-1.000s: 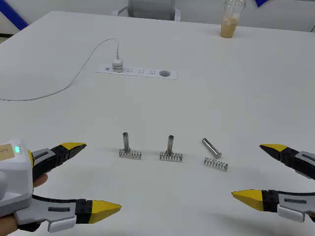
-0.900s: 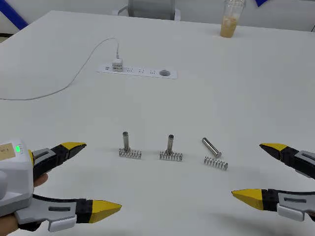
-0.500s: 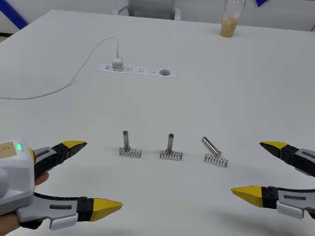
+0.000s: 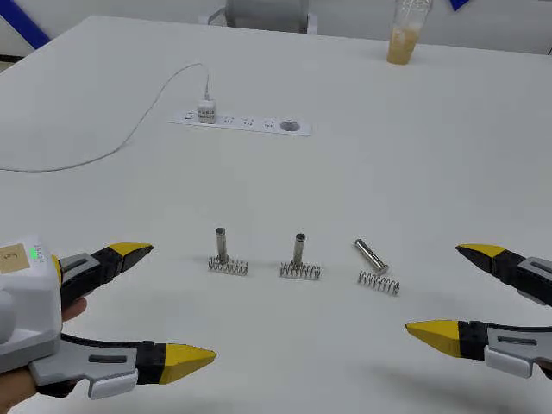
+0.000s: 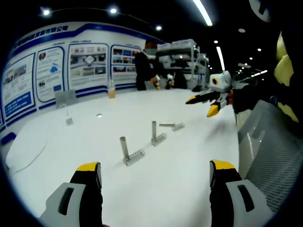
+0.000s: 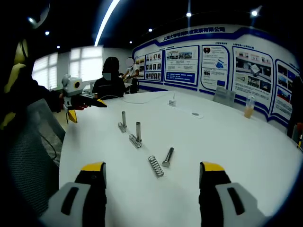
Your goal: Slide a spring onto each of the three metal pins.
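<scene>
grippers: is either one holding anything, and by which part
Nothing is held. The left gripper and the right gripper are both open, clear of the springs and pins on the table.

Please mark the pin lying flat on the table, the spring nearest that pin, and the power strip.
lying pin (image 4: 370, 256): head view, middle of its shaft.
right spring (image 4: 379, 284): head view, middle coils.
power strip (image 4: 259, 126): head view, middle of its top face.

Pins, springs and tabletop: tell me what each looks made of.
Pins: bare metal, likely steel; smooth grey surface with bright highlights. Springs: thin silvery wire, probably steel; the open coils glint. Tabletop: matte white, perhaps laminate or painted board; uniform and grainless, so uncertain.
</scene>
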Demonstrator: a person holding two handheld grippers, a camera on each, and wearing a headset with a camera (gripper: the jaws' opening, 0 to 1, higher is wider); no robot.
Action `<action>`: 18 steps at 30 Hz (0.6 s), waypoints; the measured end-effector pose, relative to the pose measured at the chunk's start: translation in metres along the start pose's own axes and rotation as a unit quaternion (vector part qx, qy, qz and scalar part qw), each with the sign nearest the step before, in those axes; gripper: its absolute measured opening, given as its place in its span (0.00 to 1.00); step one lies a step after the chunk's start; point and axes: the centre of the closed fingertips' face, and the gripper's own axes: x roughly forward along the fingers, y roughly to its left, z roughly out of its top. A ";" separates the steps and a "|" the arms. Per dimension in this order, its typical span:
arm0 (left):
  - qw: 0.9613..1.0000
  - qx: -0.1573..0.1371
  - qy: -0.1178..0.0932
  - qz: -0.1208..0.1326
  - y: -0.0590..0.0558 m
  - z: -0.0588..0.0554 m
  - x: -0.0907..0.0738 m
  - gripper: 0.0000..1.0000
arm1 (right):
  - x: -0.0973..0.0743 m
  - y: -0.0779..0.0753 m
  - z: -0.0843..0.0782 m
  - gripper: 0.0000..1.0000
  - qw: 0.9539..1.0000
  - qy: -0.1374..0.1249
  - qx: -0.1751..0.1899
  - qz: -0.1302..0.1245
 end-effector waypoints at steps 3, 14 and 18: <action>1.000 -0.001 -0.001 0.001 0.000 0.000 0.000 0.96 | 0.001 -0.001 0.003 0.81 1.000 -0.001 0.002 0.000; 1.000 -0.002 -0.003 0.003 0.001 0.001 0.000 0.97 | 0.005 -0.011 0.014 0.75 1.000 0.011 0.009 -0.006; 1.000 -0.002 -0.003 0.002 0.000 0.002 0.000 0.97 | 0.010 -0.015 0.018 0.71 1.000 0.020 0.007 -0.008</action>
